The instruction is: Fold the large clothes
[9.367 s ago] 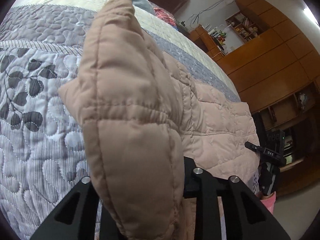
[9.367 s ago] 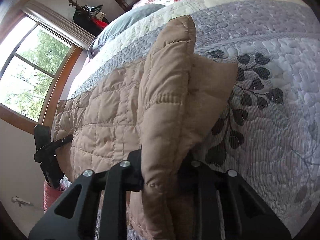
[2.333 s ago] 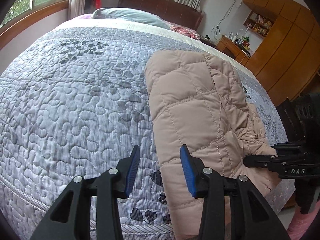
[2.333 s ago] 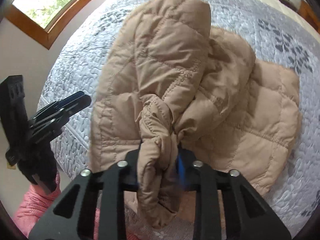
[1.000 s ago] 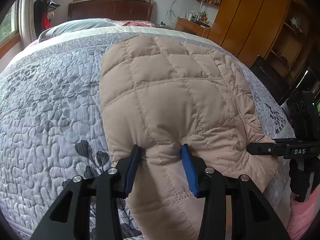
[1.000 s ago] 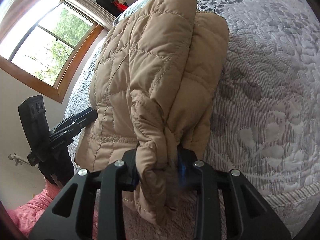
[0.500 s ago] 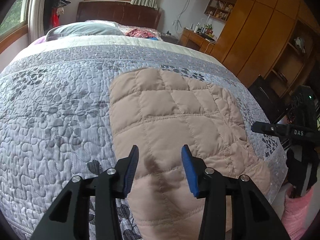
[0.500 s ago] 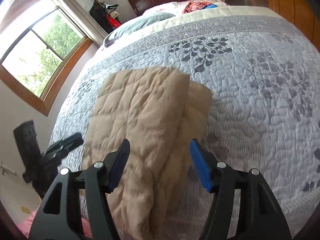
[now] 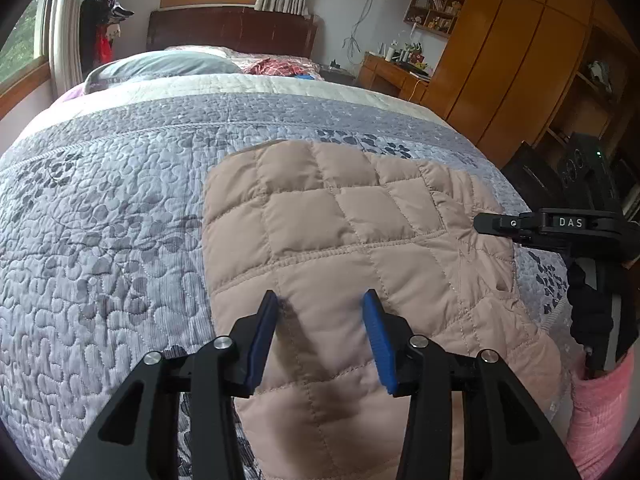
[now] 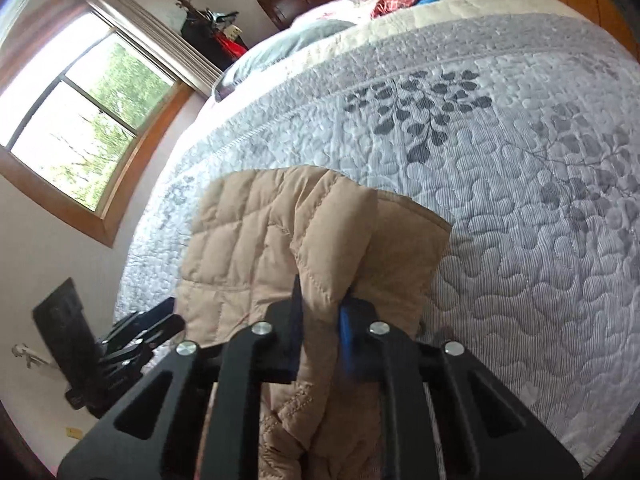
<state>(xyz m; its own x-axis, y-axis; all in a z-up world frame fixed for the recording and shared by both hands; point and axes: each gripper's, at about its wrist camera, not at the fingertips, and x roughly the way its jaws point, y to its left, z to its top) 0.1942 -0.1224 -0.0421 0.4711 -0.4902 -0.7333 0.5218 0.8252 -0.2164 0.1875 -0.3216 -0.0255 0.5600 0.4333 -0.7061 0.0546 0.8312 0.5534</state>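
Observation:
A tan quilted puffer jacket [image 9: 352, 232] lies folded on the grey-lilac quilted bedspread [image 9: 100, 220], near the bed's foot edge. My left gripper [image 9: 320, 320] is open, its blue pads spread just above the jacket's near part, holding nothing. My right gripper [image 10: 322, 312] is shut on a raised fold of the jacket [image 10: 280, 248] at its near edge. The right gripper also shows at the right of the left wrist view [image 9: 552, 224], and the left gripper at the lower left of the right wrist view [image 10: 136, 332].
The bed's foot edge is close below both grippers. A grey pillow [image 9: 160, 66] and dark headboard [image 9: 232, 32] are at the far end. Wooden wardrobes [image 9: 520, 60] stand right of the bed, a window [image 10: 80, 120] on the left wall.
The right gripper, open half a second ago, has closed on a fold of the jacket's near edge. The left gripper stays open over the jacket.

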